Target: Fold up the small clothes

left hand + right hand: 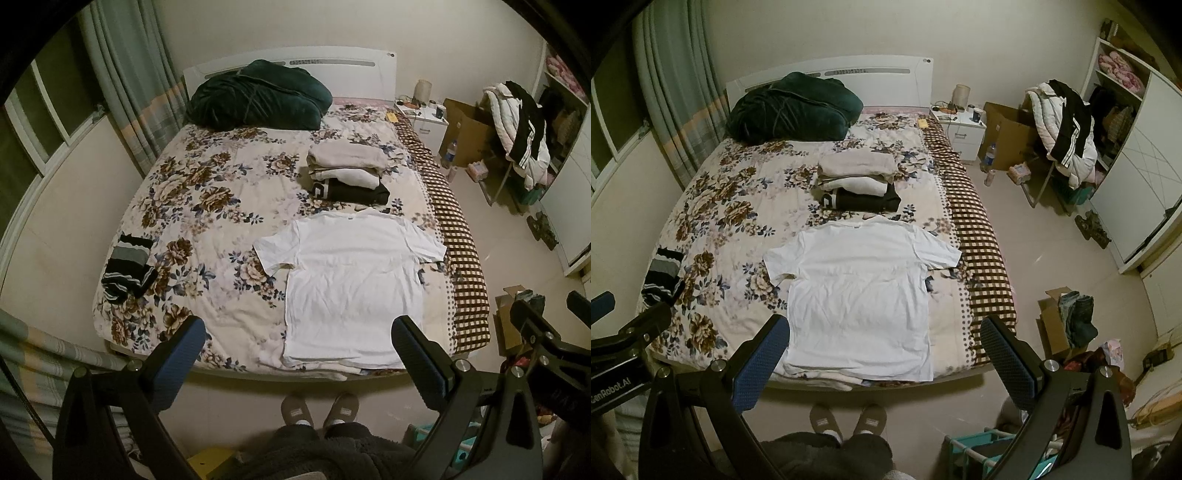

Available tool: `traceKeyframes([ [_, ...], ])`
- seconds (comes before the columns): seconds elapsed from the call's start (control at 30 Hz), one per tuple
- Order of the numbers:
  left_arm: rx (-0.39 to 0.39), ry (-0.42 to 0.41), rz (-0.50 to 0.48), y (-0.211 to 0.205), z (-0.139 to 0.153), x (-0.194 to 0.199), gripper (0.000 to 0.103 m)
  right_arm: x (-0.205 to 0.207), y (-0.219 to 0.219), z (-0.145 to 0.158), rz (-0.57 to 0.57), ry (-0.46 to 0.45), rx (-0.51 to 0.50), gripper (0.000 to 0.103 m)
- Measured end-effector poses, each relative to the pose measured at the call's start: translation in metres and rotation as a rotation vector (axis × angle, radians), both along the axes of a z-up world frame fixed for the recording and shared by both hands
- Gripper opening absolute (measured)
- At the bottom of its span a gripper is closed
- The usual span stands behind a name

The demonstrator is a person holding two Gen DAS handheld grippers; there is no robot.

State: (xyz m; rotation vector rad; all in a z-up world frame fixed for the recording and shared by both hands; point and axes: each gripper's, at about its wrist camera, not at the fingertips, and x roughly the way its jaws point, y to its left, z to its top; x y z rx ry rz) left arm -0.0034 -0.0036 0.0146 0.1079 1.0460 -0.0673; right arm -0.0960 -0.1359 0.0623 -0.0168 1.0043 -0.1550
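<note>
A white T-shirt (pixel 354 288) (pixel 860 295) lies spread flat, sleeves out, on the near right part of the floral bed (pixel 207 206) (pixel 738 206). Behind it sits a stack of folded clothes (pixel 349 173) (pixel 858 182), beige and white over black. A striped dark garment (pixel 129 267) (pixel 663 275) lies crumpled at the bed's left edge. My left gripper (pixel 299 339) hangs open above the bed's foot, nothing between its fingers. My right gripper (pixel 884 338) is also open and empty, held high over the shirt's hem.
A dark green blanket (pixel 255 96) is heaped at the headboard. A checked brown cover (pixel 461 240) runs down the bed's right side. A person's slippered feet (pixel 319 408) stand at the bed's foot. A nightstand (pixel 960 127), cardboard boxes (pixel 1060 325) and a clothes-laden chair (pixel 1063 125) stand on the right.
</note>
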Motion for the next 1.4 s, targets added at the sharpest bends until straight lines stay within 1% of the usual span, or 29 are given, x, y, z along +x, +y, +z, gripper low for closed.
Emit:
traceKeyframes([
  [0.53, -0.006, -0.007, 0.003, 0.000, 0.009, 0.006, 0.103, -0.001, -0.006, 0.001, -0.002, -0.005, 0.003, 0.103],
  [0.6, -0.008, -0.009, 0.003, -0.002, 0.012, 0.009, 0.103, 0.000, -0.001, 0.005, -0.002, -0.008, 0.003, 0.103],
  [0.63, -0.009, -0.010, 0.003, -0.003, 0.013, 0.010, 0.103, 0.007, 0.000, 0.020, -0.001, -0.008, 0.004, 0.103],
  [0.67, -0.008, -0.011, 0.003, -0.003, 0.013, 0.009, 0.103, 0.006, 0.000, 0.019, -0.001, -0.009, 0.003, 0.103],
  [0.73, -0.009, -0.010, 0.002, -0.003, 0.014, 0.010, 0.103, 0.013, 0.004, 0.028, -0.001, -0.010, 0.004, 0.103],
  [1.4, -0.007, -0.019, 0.004, -0.004, 0.015, 0.010, 0.103, 0.012, 0.005, 0.031, 0.000, -0.020, 0.006, 0.103],
])
